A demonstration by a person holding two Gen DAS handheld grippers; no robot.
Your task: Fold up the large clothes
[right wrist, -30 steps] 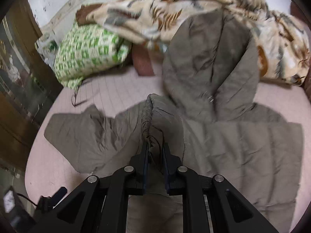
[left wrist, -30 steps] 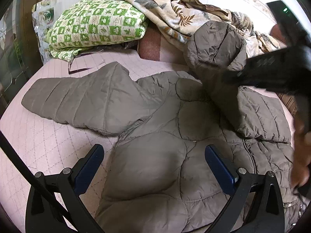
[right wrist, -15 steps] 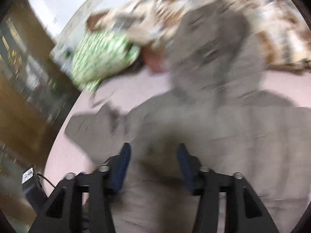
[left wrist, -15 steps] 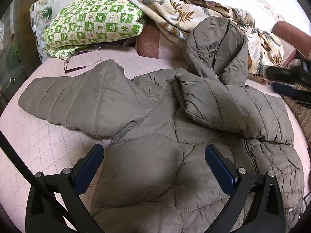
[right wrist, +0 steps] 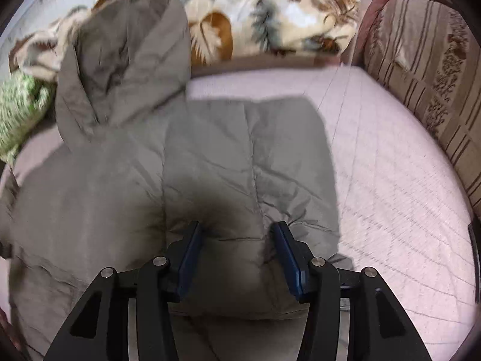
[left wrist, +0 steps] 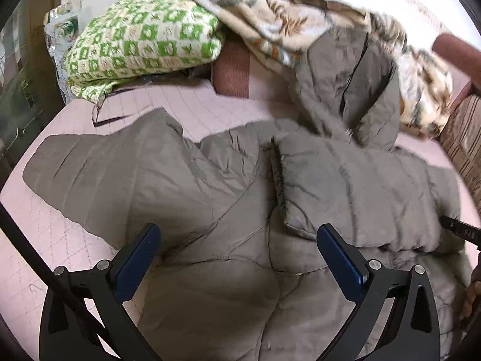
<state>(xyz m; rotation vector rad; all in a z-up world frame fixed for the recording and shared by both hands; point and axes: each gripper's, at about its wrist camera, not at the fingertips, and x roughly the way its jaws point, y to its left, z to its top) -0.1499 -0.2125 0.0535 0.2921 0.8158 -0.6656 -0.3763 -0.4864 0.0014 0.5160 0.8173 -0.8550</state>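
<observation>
Pink quilted bed (left wrist: 54, 234) carries a grey puffer jacket (left wrist: 240, 270) spread beneath both sets of jaws. Left gripper (left wrist: 237, 258) hangs wide open and holds nothing; ahead of its left jaw one sleeve (left wrist: 105, 174) lies out flat. Right gripper (right wrist: 237, 255) is half open, empty, its jaws straddling the sleeve folded over the body (right wrist: 249, 165). Padding looks light, soft, springy and slippery, so a cuff or hem seam should grip best.

Home bedroom — quilted bed (left wrist: 210, 105), pillow (left wrist: 141, 48), blanket (right wrist: 270, 15).
</observation>
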